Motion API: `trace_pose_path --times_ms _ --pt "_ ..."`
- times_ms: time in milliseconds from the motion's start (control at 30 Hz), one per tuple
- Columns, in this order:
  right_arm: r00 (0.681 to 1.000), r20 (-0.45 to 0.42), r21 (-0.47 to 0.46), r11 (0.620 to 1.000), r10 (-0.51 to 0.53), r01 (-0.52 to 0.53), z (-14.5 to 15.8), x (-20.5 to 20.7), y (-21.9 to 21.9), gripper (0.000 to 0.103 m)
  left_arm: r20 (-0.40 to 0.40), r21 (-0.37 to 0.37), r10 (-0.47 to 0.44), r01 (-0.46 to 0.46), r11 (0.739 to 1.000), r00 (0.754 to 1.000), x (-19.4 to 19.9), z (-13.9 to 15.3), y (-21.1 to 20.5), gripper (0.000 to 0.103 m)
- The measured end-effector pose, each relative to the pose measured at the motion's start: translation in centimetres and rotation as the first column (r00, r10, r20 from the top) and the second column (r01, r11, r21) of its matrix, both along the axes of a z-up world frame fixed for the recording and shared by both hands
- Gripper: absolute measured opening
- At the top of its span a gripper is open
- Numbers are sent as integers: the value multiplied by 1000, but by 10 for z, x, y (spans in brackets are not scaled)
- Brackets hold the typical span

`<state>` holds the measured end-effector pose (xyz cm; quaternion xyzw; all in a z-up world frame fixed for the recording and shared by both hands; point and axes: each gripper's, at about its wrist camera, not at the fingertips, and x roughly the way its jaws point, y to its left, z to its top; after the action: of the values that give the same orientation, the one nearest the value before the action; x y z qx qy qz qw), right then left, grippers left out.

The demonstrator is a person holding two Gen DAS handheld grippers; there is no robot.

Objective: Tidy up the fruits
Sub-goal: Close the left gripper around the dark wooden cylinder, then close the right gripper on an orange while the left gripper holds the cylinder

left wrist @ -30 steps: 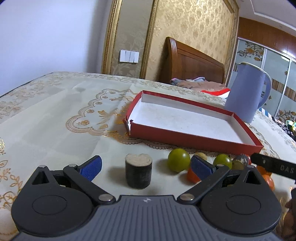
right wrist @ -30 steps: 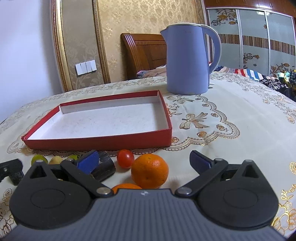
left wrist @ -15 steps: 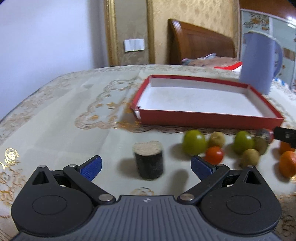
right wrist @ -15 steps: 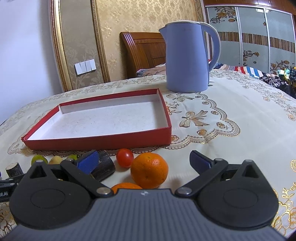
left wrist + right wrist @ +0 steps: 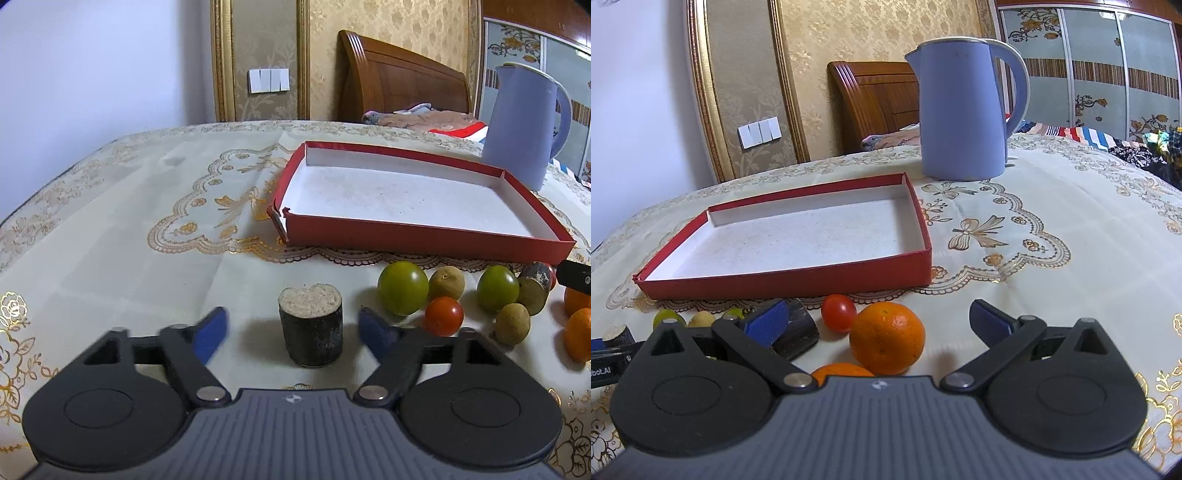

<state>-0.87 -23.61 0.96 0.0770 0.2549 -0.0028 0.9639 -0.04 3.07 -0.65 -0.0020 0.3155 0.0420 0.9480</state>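
Left gripper (image 5: pixel 293 326) gapes around the upright dark stump (image 5: pixel 310 325) before the red tray (image 5: pixel 424 232), untouching; right gripper (image 5: pixel 879 319) hangs wide open behind an orange (image 5: pixel 887 338).

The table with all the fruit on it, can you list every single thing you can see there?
Red box: one, red outside, white inside, nothing in it, mid-table.
Kettle: one, pale blue, behind the box.
Sugarcane pieces: two, dark skin; one upright between the left jaws, one lying by the tomatoes.
Green fruits: two, front of the box.
Small brown fruits: three, among the green ones.
Cherry tomatoes: two, red.
Oranges: two, orange, nearest the right jaws.
Tablecloth: one, cream with gold.
Left gripper: open.
Right gripper: open.
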Motion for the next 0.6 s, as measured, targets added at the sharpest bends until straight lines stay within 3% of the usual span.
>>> trace_pose_path --times_ms 200,300,600 --pt "1000 -15 22 1000 -8 8 -2 3 -4 103 6 17 -68 68 998 998 0 0 -8 38" --pt "1000 -18 20 1000 -7 7 -2 3 -4 103 10 11 -61 61 998 998 0 0 -7 33" --pt "999 -26 57 998 20 -19 -2 -1 -10 103 9 3 -48 48 999 999 2 1 -7 33"
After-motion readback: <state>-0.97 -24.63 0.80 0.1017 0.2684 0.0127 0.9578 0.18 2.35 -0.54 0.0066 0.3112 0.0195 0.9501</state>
